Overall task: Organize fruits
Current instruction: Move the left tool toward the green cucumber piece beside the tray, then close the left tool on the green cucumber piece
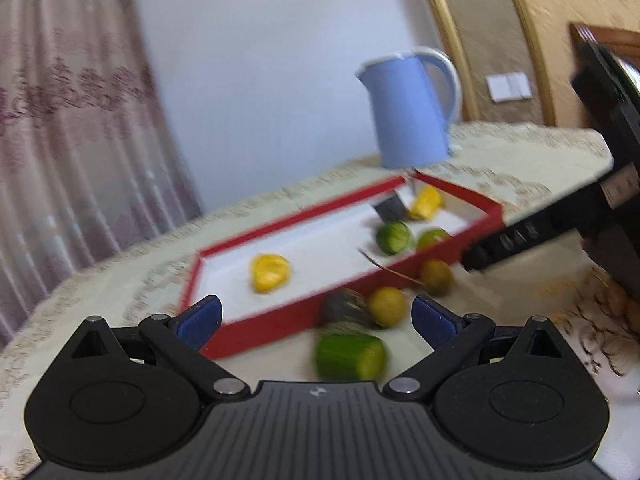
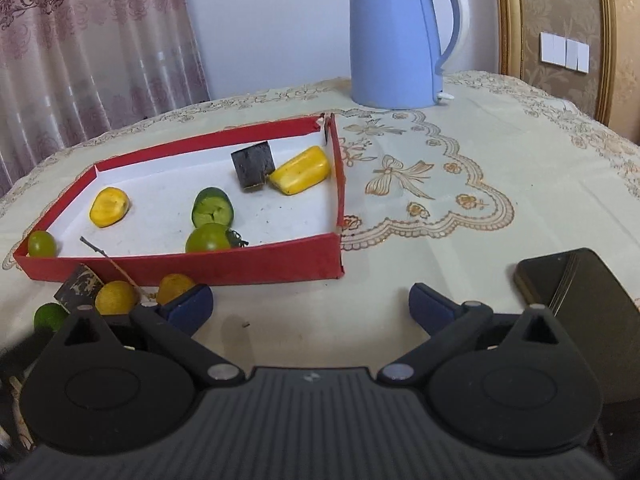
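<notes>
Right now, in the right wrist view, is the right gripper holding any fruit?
No. The right gripper is open with only bare tablecloth between its fingers.

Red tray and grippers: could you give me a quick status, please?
Left gripper, right gripper open, empty. Red tray part-filled; loose fruit pieces outside. Nothing blocking.
</notes>
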### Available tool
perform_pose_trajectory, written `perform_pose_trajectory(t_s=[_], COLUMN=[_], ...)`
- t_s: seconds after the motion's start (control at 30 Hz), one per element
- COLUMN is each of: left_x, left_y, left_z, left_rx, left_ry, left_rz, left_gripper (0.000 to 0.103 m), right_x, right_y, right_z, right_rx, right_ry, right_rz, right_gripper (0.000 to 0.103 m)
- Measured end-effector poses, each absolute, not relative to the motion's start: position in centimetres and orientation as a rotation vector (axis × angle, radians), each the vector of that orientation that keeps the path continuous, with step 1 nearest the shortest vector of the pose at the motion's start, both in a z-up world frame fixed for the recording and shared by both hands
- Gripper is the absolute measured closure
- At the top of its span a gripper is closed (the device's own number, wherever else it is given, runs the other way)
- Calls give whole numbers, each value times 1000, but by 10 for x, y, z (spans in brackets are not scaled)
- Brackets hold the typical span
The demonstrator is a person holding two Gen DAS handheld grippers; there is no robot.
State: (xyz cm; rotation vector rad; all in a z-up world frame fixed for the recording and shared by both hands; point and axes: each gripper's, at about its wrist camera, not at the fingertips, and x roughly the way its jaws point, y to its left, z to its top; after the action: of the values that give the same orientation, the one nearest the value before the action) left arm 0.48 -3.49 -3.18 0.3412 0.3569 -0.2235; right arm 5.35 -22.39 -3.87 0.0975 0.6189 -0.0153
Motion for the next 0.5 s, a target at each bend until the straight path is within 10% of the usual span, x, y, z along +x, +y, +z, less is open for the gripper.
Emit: perform_pose_trajectory(t_s=[0.27,0.5], left_x=[15,28], left_y=[-40,-34], left_z=[-43,-46], left_rx=[330,271], left_ry=[444,546], left_rz=[-261,-265], left_gripper=[2,38], right_x=[47,48], right_y=[-232,-231], right_z=[-39,-39], right_rx=[169,163], right_ry=[584,585], right_rz=[7,4], right_gripper=[0,0])
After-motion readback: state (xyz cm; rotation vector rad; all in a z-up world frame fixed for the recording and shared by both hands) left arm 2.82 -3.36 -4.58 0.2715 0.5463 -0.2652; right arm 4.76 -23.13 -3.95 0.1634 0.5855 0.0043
